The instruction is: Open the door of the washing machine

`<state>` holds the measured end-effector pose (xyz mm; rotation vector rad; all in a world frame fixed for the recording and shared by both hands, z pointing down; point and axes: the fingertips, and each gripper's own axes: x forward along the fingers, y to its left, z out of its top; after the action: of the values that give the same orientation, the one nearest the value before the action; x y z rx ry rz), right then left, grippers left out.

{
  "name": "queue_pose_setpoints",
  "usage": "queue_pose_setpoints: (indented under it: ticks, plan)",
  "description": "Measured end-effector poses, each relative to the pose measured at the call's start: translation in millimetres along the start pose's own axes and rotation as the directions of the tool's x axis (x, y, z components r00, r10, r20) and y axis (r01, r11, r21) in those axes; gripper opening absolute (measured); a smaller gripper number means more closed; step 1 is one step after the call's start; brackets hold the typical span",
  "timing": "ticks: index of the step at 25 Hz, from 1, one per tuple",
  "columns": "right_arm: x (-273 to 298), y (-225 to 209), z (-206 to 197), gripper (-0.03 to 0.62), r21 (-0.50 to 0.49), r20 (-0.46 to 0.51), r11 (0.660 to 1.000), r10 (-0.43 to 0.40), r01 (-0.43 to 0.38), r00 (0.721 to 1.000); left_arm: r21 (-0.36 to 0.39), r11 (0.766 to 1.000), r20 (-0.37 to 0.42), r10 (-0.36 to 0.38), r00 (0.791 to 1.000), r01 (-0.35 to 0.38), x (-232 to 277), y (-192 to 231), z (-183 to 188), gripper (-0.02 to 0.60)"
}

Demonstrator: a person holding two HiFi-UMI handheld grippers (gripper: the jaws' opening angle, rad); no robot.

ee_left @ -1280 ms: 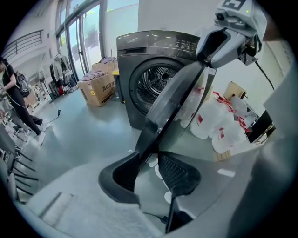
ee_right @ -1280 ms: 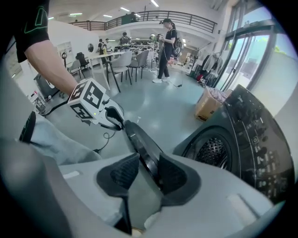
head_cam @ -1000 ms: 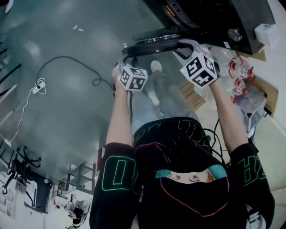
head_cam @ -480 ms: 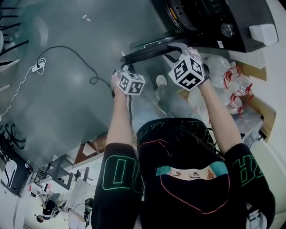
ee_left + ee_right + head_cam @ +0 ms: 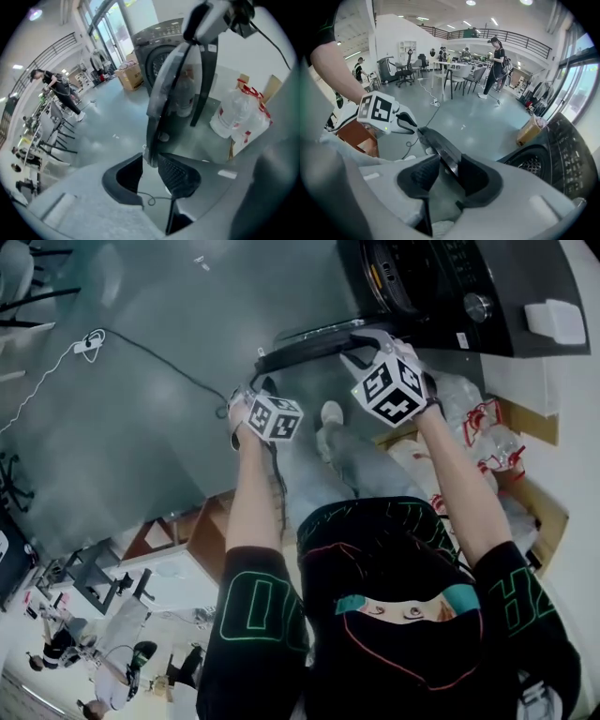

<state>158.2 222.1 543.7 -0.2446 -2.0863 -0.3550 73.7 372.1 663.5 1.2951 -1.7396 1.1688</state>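
Head view: the washing machine (image 5: 506, 296) door (image 5: 309, 338) is swung wide. Its rim is clamped by the right hand-held gripper (image 5: 449, 161) and by the left hand-held gripper (image 5: 149, 161), whose jaws have just been closing; only release is left.

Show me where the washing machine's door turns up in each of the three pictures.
Head view: the door is a dark edge-on band, upper centre.
Left gripper view: door stands edge-on, rising from lower centre to the top.
Right gripper view: door slants from lower centre up-left.
Shared landmark: the washing machine, top right, top centre, and lower right in turn.
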Motion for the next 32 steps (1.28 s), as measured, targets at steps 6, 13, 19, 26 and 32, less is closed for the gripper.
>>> queue_pose_setpoints:
  ticks: [6, 13, 19, 26, 32]
  plan:
    - [-11, -2, 14, 0.204, 0.136, 0.088, 0.991, 0.003, -0.015, 0.996, -0.378, 0.913, 0.111, 0.211, 0.971, -0.155, -86, 63, 20, 0.039]
    - [-89, -37, 94, 0.14, 0.429, 0.41, 0.901, -0.132, -0.063, 0.902, -0.65, 0.734, 0.313, 0.493, 0.812, -0.195, -224, 115, 111, 0.011]
    - [-187, -92, 149, 0.003, 0.486, 0.69, 0.854, -0.245, -0.184, 0.681, -0.675, 0.728, 0.512, 0.578, 0.636, -0.118, -325, 162, 209, 0.011]
    - [-266, -116, 180, 0.003, 0.464, 0.799, 0.862, -0.306, -0.206, 0.517, -0.718, 0.693, 0.557, 0.628, 0.544, -0.066, -388, 181, 220, 0.011]
    - [-329, -142, 179, 0.003, 0.495, 0.775, 0.869, -0.438, -0.006, 0.455, -0.724, 0.684, 0.58, 0.675, 0.456, -0.091, -420, 184, 226, 0.011]
